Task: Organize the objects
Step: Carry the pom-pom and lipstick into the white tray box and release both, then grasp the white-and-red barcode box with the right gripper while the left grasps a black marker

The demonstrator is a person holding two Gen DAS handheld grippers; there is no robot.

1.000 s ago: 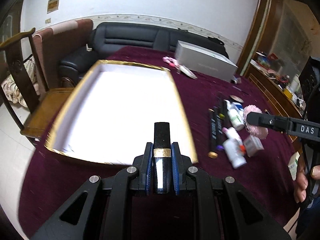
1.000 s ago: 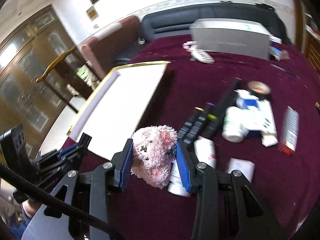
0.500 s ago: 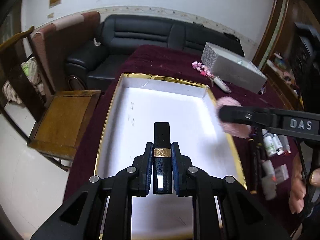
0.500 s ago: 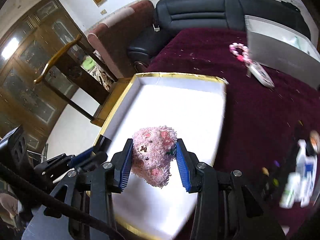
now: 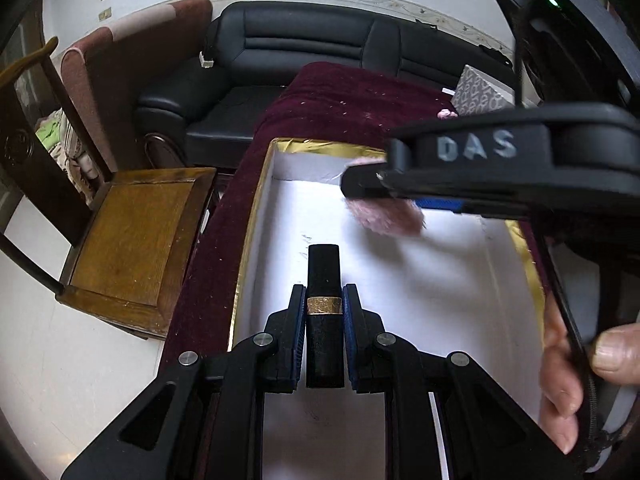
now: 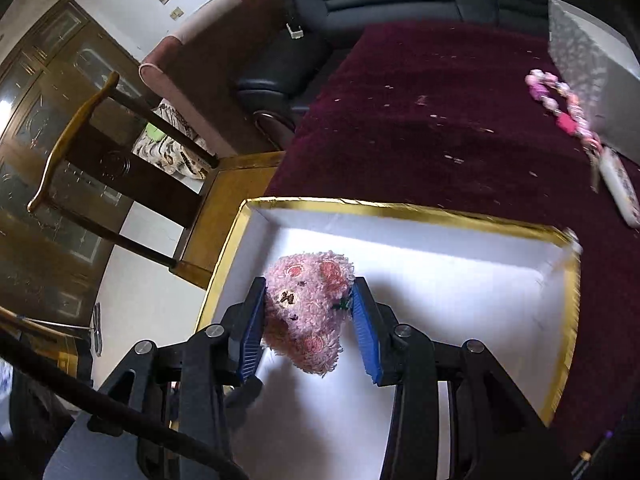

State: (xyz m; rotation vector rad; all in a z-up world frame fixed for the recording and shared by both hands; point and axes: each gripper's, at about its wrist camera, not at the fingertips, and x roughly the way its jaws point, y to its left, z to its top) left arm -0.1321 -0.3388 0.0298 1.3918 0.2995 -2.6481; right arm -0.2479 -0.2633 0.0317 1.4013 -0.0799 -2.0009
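Lipstick tube (image 5: 323, 312), black with a gold band, sits clamped in the left gripper (image 5: 323, 322), pads pinching it right at the band, far end sticking out over the white floor of the gold-rimmed tray (image 5: 256, 216). Looks rigid, light and glossy, so probably slippery; a mid-body hold near the band seems the safest spot. Pink plush toy (image 6: 308, 312) is squeezed between the blue pads of the right gripper (image 6: 308, 316), hanging above the tray's far left corner in the right wrist view. Soft, fluffy, likely near weightless; it should compress and not slip, any grab across the body works. Tray interior is bare, plenty of room to set both down. Low walls all round; right gripper crosses just ahead of the left one, so clearance between the tools is tight. Maroon cloth (image 6: 440, 100) beyond the tray carries a bead string (image 6: 560, 100); wooden chair (image 5: 132, 240) stands off the table's edge.
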